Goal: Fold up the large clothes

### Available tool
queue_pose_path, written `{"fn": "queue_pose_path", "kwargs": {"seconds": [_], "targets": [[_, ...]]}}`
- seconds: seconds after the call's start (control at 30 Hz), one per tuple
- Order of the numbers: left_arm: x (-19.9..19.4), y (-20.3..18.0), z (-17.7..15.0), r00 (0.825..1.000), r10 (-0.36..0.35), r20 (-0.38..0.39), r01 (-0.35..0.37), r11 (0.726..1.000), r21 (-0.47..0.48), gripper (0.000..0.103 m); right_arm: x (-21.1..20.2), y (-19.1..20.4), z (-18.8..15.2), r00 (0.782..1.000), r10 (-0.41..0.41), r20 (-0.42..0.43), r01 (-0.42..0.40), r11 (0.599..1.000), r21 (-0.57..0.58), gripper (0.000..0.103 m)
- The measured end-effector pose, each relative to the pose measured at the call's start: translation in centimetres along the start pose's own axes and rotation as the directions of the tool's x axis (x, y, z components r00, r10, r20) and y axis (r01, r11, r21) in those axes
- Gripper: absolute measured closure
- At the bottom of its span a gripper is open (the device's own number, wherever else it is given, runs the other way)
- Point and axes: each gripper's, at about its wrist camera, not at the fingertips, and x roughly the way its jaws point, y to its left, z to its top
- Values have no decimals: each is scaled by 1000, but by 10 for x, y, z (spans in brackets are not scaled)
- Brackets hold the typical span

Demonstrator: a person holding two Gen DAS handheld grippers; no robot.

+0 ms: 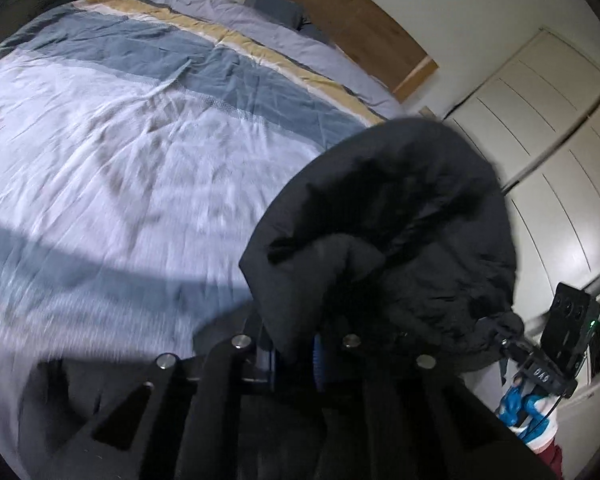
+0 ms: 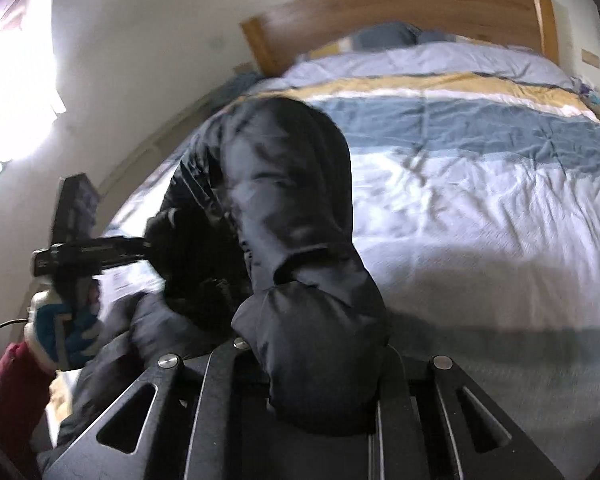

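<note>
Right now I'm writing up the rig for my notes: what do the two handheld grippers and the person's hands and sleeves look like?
Both grippers are matte black, with flat slotted finger plates and round silver bolt heads. The right gripper carries a boxy black module with a green light. The left gripper has a black bar body, a cable trailing behind it. The right hand and the left hand wear blue-and-white gloves, with dark red sleeves.

A home bedroom: made bed (image 2: 480, 208), wooden headboard (image 2: 400, 12), white wardrobe doors (image 1: 548, 128)

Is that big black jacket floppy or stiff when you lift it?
Probably floppy: the black jacket droops in soft folds from each hand-held gripper. Its puffy bulges suggest it is light for its size. The shiny fabric may be a bit slippery.
</note>
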Motion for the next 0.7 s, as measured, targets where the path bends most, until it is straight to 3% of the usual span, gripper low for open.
{"fn": "queue_pose_path", "kwargs": {"seconds": [0.17, 0.4, 0.53, 0.7], "targets": [[-41, 3, -59, 1000, 29, -10, -29, 1000, 0, 92, -29, 35, -50, 999, 41, -6, -41, 999, -23, 84], [-39, 23, -125, 995, 65, -80, -67, 998, -20, 92, -12, 38, -127, 998, 38, -59, -36, 999, 33, 81], [-36, 20, -132, 993, 74, -94, -75, 997, -7, 92, -4, 30, -138, 998, -6, -60, 8, 999, 37, 81], [-20, 10, -126, 989, 105, -103, -100, 994, 47, 92, 1, 23, -124, 991, -132, -39, 130, 991, -37, 81]]}}
